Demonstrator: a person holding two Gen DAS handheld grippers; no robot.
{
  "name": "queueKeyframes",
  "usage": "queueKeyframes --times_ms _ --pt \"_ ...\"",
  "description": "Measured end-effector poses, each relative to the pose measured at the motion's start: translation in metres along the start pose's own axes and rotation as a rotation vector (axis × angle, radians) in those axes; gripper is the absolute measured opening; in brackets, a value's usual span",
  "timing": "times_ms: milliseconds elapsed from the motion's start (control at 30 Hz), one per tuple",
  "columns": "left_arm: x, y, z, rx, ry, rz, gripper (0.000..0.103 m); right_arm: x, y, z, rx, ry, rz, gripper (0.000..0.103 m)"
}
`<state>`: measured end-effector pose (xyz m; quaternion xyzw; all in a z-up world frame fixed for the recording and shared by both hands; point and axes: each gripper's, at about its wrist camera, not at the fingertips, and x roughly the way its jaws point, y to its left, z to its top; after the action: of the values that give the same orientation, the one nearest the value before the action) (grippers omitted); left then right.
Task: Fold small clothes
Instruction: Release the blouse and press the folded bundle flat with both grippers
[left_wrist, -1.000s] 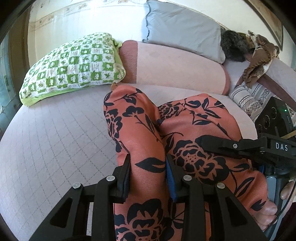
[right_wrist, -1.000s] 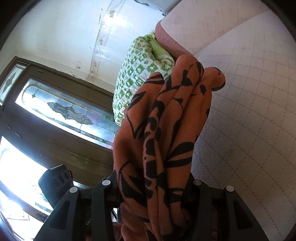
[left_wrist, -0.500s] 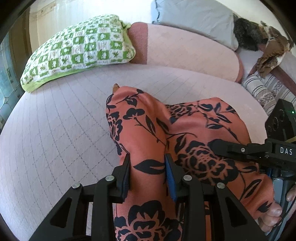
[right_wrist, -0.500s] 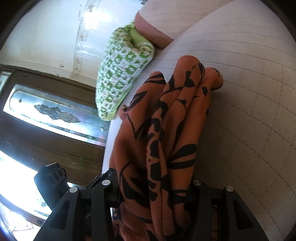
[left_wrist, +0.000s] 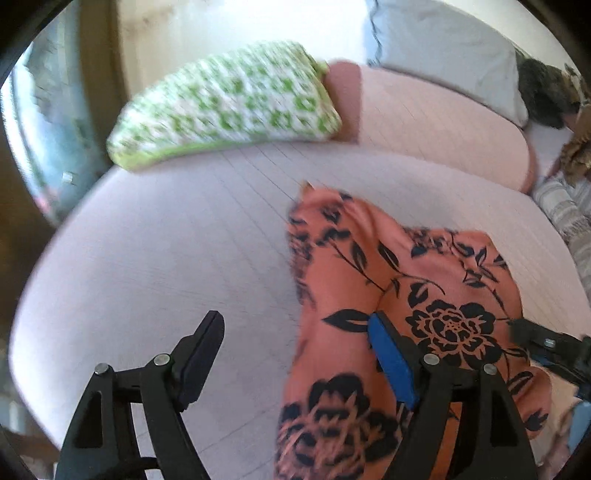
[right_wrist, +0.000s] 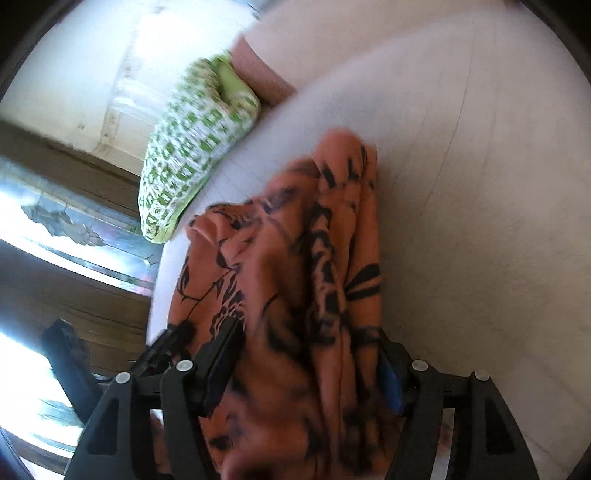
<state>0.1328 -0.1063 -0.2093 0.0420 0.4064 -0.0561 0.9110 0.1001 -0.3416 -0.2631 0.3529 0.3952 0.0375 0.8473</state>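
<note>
An orange garment with black flowers (left_wrist: 399, 295) lies bunched on the pale pink bed (left_wrist: 166, 258). My left gripper (left_wrist: 295, 325) is open; its left finger stands over bare bed and its blue-padded right finger (left_wrist: 388, 354) rests against the cloth. In the right wrist view the same garment (right_wrist: 295, 258) lies bunched between the spread fingers of my right gripper (right_wrist: 310, 347), which is open, and the cloth sags loose. The right gripper's tip also shows in the left wrist view (left_wrist: 546, 343).
A green-and-white checked pillow (left_wrist: 229, 107) lies at the bed's far left. A pink bolster (left_wrist: 436, 122) and a grey pillow (left_wrist: 443, 48) lie behind. Striped and brown clothes (left_wrist: 565, 199) sit at the right. A wooden door with glass (right_wrist: 74, 229) stands beside the bed.
Both grippers have opened and let go of the garment. The cloth has dropped onto the bed. The left gripper has shifted left; both views are blurred by motion.
</note>
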Motion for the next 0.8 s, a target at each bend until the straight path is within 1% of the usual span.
queueKeyframes --times_ms 100,167,267,367,467,633,733,800 --pt "-0.044 0.005 -0.003 -0.002 -0.104 0.074 0.082 -0.041 0.023 -0.012 -0.103 -0.132 -0.052 0.069" --pt "-0.076 0.008 -0.007 -0.005 -0.173 0.101 0.082 -0.069 0.037 -0.023 -0.148 -0.217 -0.089 0.069" --pt "-0.112 0.01 -0.006 -0.004 -0.228 0.122 0.084 -0.101 0.052 -0.04 -0.18 -0.298 -0.122 0.07" --pt "-0.146 0.016 -0.002 -0.023 -0.282 0.127 0.084 -0.124 0.069 -0.054 -0.214 -0.339 -0.138 0.07" --pt "-0.174 0.02 0.0 -0.047 -0.312 0.13 0.085 -0.149 0.097 -0.065 -0.287 -0.389 -0.17 0.07" --pt "-0.198 0.022 0.001 -0.057 -0.325 0.135 0.085 -0.184 0.132 -0.079 -0.363 -0.453 -0.154 0.072" --pt "-0.206 0.025 0.0 -0.072 -0.306 0.138 0.085 -0.195 0.144 -0.084 -0.376 -0.47 -0.15 0.072" --pt "-0.212 0.027 -0.002 -0.083 -0.308 0.135 0.085 -0.201 0.148 -0.087 -0.373 -0.476 -0.139 0.072"
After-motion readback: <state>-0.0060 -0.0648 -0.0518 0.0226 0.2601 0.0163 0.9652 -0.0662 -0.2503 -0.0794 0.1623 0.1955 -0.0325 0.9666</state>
